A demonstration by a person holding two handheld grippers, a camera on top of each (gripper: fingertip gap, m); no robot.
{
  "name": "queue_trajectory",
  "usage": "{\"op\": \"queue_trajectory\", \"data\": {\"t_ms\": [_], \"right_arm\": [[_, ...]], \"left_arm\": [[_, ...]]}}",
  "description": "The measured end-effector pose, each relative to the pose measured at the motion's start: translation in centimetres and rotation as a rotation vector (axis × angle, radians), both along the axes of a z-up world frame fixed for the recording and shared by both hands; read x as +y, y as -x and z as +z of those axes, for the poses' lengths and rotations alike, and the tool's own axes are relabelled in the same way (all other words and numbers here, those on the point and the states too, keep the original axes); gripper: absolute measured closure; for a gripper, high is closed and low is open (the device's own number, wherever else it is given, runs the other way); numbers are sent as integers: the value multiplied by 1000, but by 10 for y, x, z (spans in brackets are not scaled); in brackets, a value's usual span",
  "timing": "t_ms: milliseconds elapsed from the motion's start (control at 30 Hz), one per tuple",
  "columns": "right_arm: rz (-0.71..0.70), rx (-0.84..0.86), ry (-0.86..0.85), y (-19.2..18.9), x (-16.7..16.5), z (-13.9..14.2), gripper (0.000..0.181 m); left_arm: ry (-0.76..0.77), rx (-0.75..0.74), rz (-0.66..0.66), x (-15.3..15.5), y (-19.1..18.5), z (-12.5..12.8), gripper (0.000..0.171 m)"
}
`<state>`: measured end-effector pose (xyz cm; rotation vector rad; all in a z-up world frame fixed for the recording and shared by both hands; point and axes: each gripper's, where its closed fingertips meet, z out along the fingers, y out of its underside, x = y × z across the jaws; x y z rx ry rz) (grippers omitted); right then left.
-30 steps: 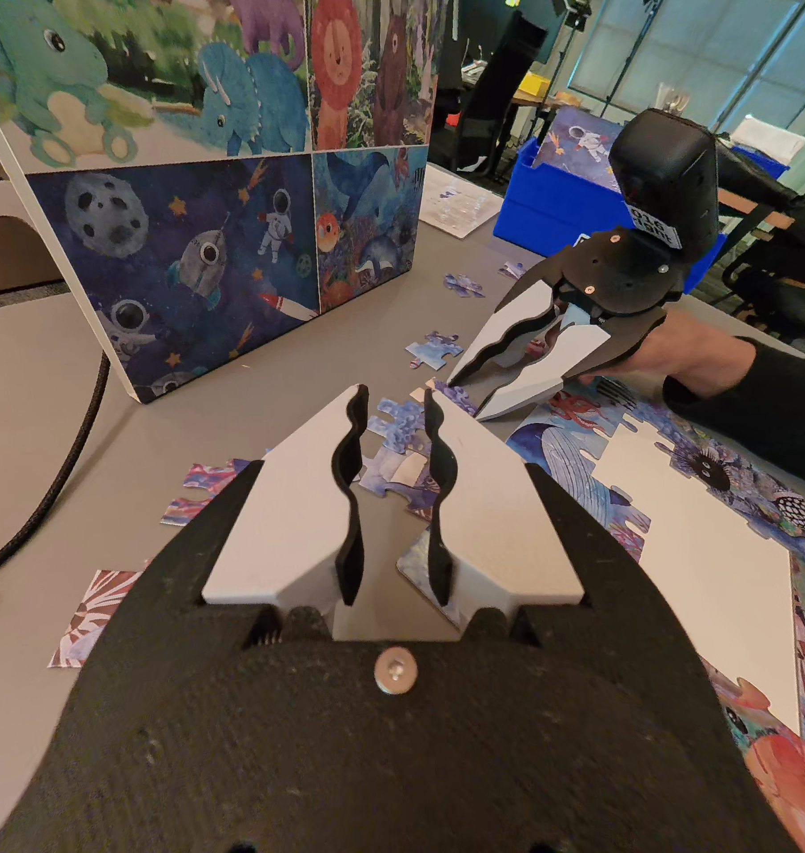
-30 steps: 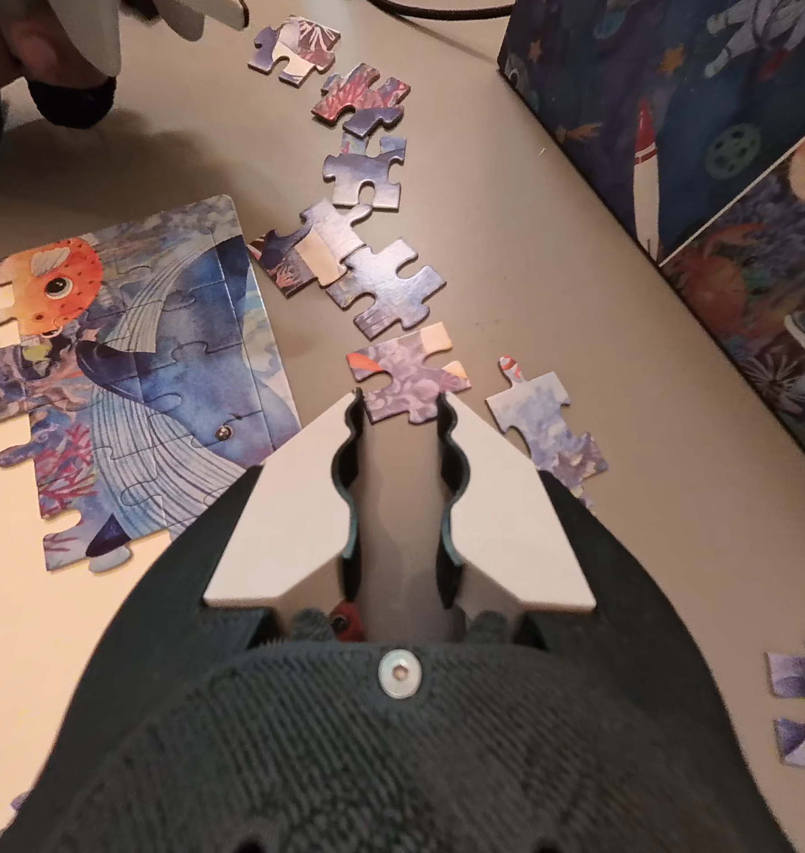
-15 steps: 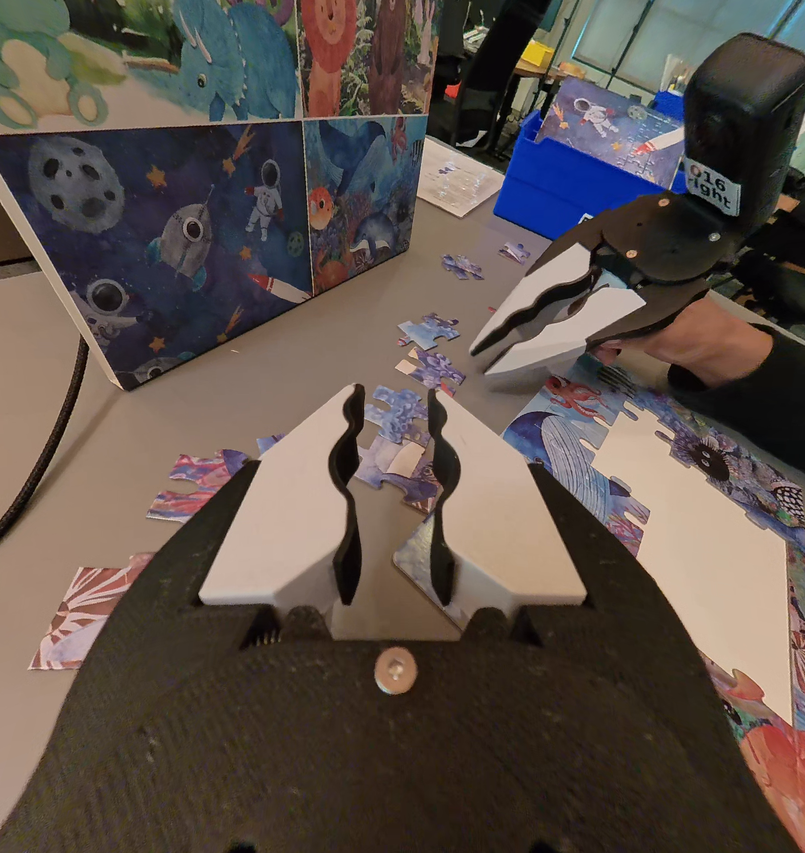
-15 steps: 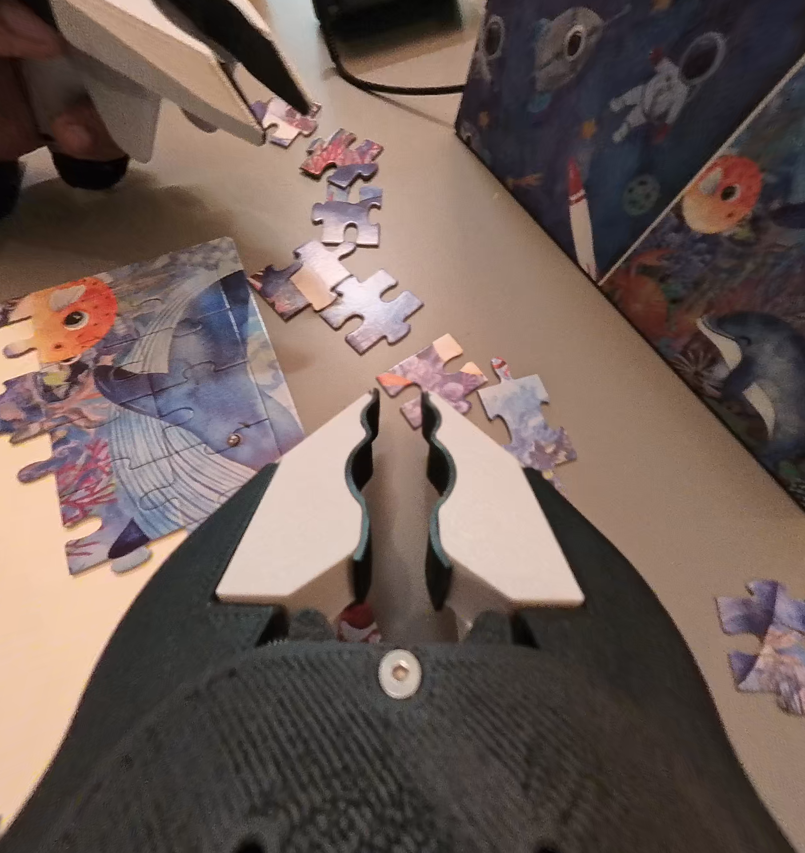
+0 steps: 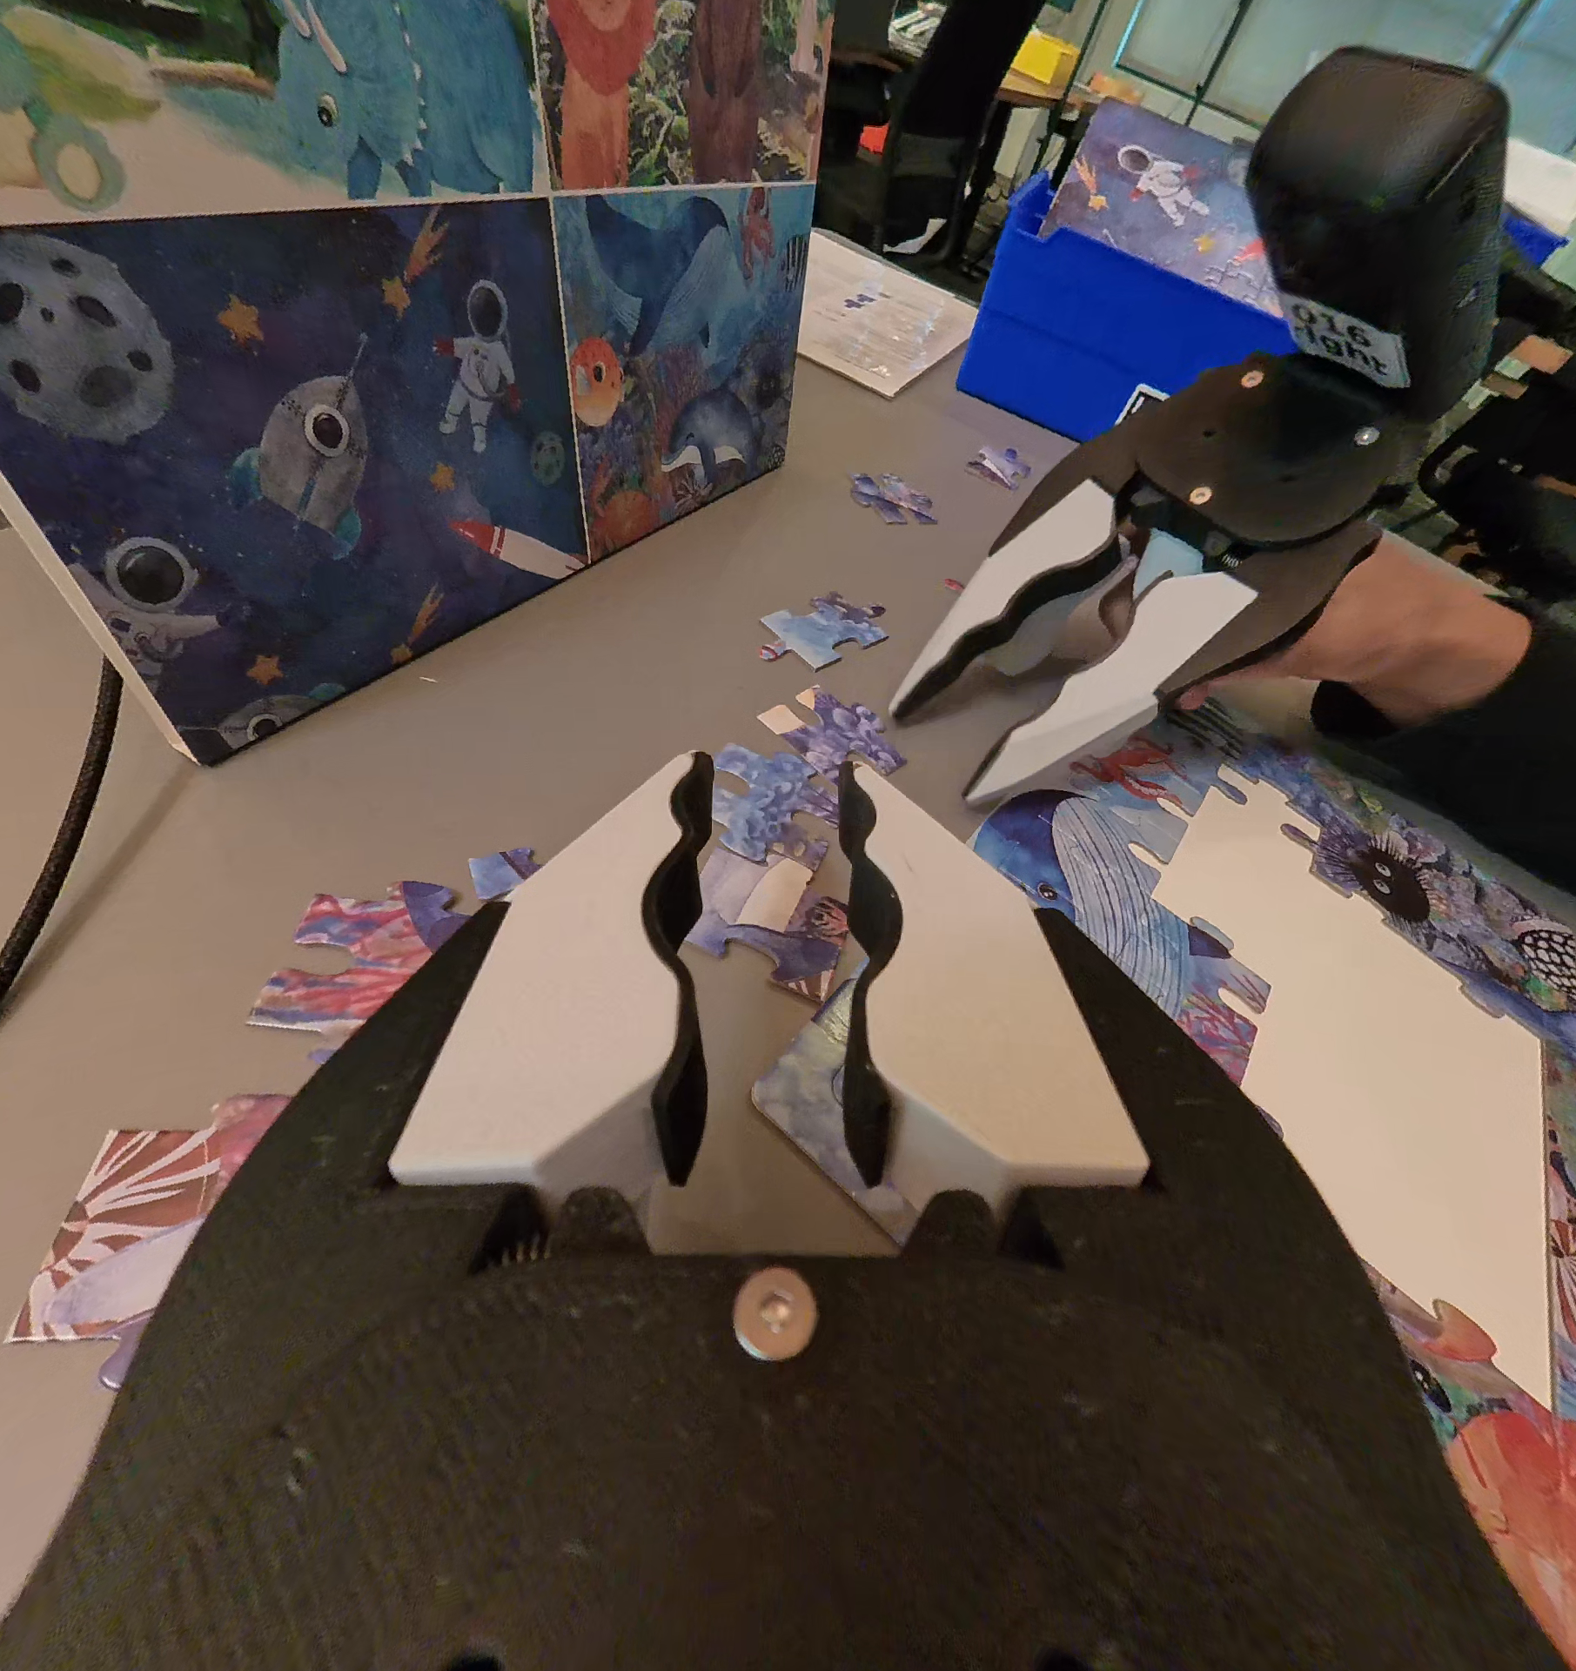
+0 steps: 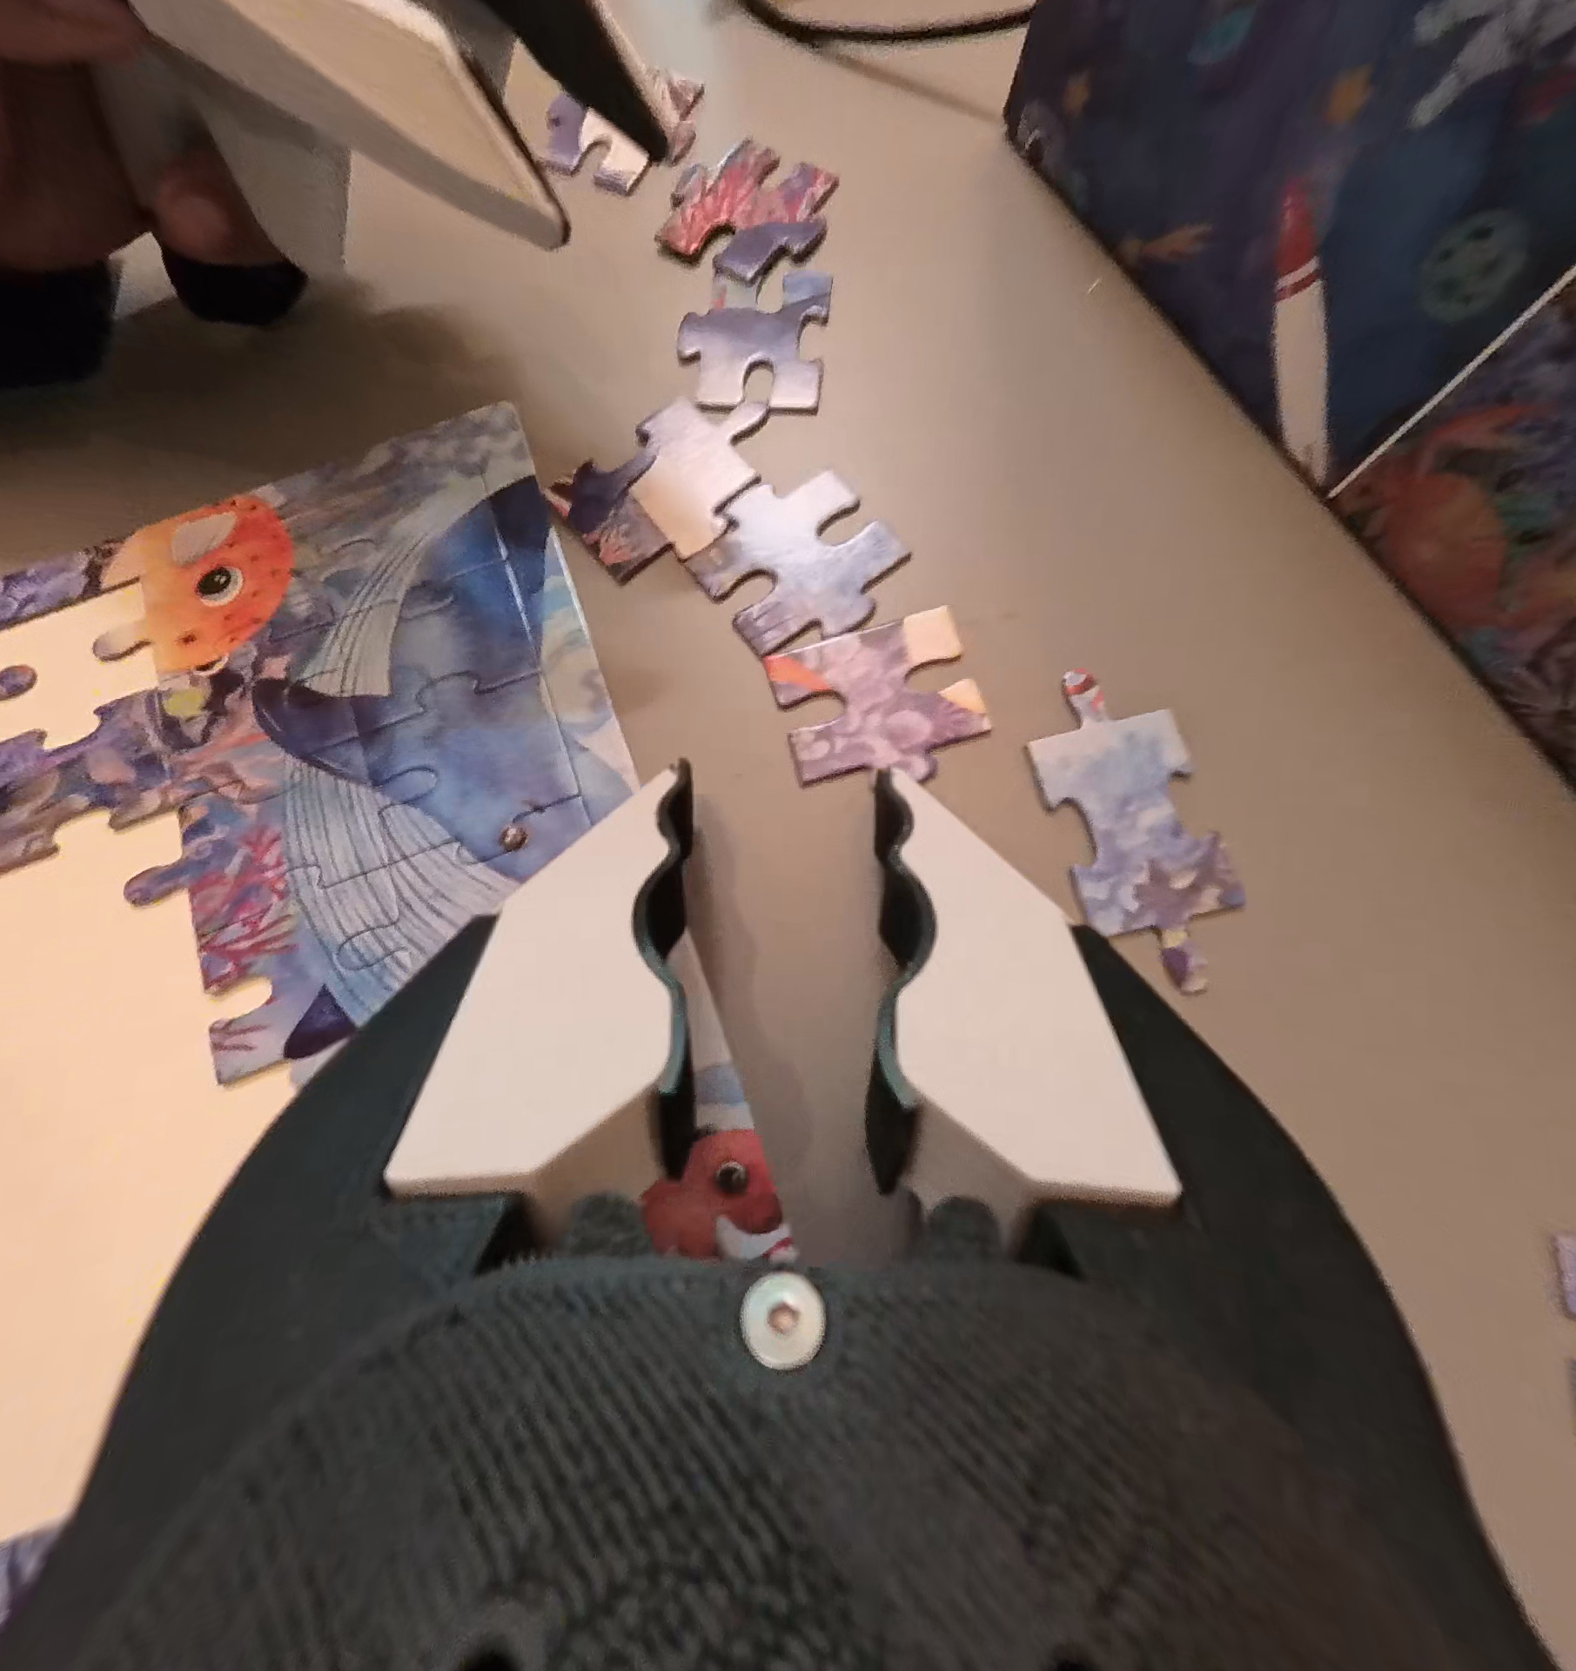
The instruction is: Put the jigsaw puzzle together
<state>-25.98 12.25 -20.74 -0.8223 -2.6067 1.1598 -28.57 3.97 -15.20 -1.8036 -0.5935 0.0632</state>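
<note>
Spread wider than half a second ago and dipped back toward the table: right gripper [image 6: 784,782], jaws now well apart and empty, tips hovering just short of a purple coral piece [image 6: 874,696] at 12 o'clock. Left gripper [image 5: 770,769] unchanged, jaws at a narrow gap, gripping nothing, poised over a pale blue piece [image 5: 766,805]. Partly assembled jigsaw puzzle [image 5: 1118,868] flat on the grey table [image 5: 585,669] at 3 o'clock of the left gripper, whale and orange pufferfish joined, middle unfilled. Loose pieces strung in a line from 12 to 10 o'clock. Illustrated puzzle box [image 5: 332,380] upright at 11 o'clock. Blue bin [image 5: 1100,316] at 1 o'clock, holding a space-themed puzzle board [image 5: 1155,199]. Black braided cable [image 5: 52,859] at 9 o'clock.
</note>
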Motion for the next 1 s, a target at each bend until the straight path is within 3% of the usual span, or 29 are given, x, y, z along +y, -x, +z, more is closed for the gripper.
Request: {"op": "queue_trajectory", "data": {"t_ms": [200, 567, 733, 833, 1000], "right_arm": [[34, 112, -40, 23, -5, 1, 119], [194, 34, -81, 31, -13, -8, 132], [206, 39, -68, 30, -13, -8, 132], [187, 68, -87, 34, -11, -7, 121], [182, 44, -63, 32, -14, -8, 127]], "left_arm": [[-3, -2, 4, -1, 1, 0, 148], [-9, -13, 18, -6, 5, -1, 147], [-21, -24, 19, -7, 6, 0, 147], [-15, -24, 14, -6, 5, -1, 147], [-10, -6, 15, -5, 4, 0, 147]]}}
